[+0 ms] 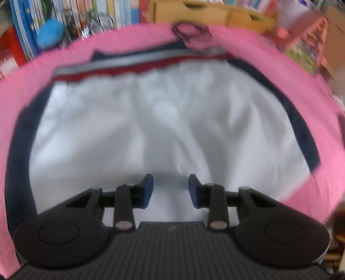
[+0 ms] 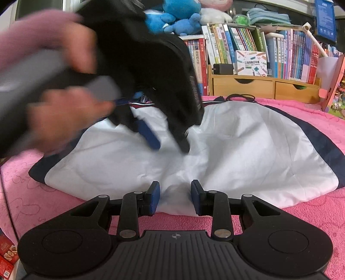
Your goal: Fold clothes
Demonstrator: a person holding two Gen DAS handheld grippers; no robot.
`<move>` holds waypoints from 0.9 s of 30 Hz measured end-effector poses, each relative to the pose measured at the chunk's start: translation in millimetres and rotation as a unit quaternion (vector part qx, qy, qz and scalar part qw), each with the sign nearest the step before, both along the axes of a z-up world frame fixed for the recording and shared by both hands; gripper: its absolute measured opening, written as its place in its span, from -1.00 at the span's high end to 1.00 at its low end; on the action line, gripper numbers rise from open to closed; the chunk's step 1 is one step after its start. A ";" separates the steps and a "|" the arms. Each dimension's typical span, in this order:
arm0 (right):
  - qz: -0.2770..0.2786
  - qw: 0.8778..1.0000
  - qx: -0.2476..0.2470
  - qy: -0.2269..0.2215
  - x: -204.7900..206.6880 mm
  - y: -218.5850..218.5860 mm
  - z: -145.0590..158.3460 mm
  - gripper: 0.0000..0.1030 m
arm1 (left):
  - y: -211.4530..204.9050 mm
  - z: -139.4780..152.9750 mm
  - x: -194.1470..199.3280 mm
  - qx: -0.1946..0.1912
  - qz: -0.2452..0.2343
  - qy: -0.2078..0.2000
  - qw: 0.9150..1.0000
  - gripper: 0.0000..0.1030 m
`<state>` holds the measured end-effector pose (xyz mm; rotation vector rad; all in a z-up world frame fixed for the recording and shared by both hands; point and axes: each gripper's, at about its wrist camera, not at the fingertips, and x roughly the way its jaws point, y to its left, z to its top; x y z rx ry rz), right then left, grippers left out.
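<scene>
A white garment (image 2: 237,155) with navy side panels and a red and grey band at its far end lies flat on a pink blanket (image 2: 301,215). My right gripper (image 2: 175,198) is at the garment's near hem, and its blue pads are shut on a raised fold of the white cloth. A hand (image 2: 54,103) holds my left gripper (image 2: 170,144) steeply downward over the garment's middle, its fingertips at the cloth. In the blurred left wrist view, the left gripper (image 1: 170,189) stands open above the white garment (image 1: 161,120), with nothing pinched between its pads.
A black cable loop (image 2: 239,98) lies on the blanket just beyond the garment. Behind it stand wooden drawers (image 2: 265,86), rows of books (image 2: 291,56) and blue plush toys (image 2: 179,19). Red boxes (image 2: 6,256) sit low at the left.
</scene>
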<state>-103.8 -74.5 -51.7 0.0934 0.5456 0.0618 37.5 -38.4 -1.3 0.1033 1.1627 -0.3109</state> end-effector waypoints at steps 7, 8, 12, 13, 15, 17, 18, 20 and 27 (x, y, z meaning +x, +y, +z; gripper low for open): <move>-0.001 1.000 -0.001 0.000 0.5 0.3 0.5 0.36 | -8.5 -7.7 1.2 0.019 0.001 -0.003 1.000 0.50; -0.001 1.000 -0.001 0.000 0.6 0.3 0.6 0.36 | -9.0 -8.2 3.0 0.021 0.002 -0.005 1.000 0.50; 0.000 1.000 -0.001 -0.001 0.3 0.7 0.9 0.36 | -8.4 -7.6 4.9 0.024 0.010 -0.003 1.000 0.50; 0.000 1.000 -0.001 -0.001 0.3 0.6 0.9 0.36 | -11.3 -7.3 1.6 0.028 0.009 0.000 1.000 0.50; 0.001 1.000 -0.001 -0.002 -0.1 0.5 0.8 0.36 | -18.3 -7.7 -6.5 0.048 -0.005 -0.008 0.999 0.48; 0.001 1.000 -0.001 -0.003 0.6 0.6 0.9 0.36 | -19.1 -8.1 -6.8 0.053 -0.003 -0.006 0.999 0.42; 0.001 1.000 -0.001 -0.003 0.8 0.5 0.9 0.36 | -18.7 -8.2 -6.0 0.053 0.001 -0.004 0.999 0.42; 0.001 1.000 0.001 -0.003 0.8 -0.3 0.9 0.36 | -17.8 -7.8 -3.9 0.050 0.010 0.003 0.999 0.42; 0.002 1.000 0.004 -0.005 0.2 -0.7 0.8 0.36 | -10.1 -4.9 -5.5 0.018 0.030 0.039 0.999 0.23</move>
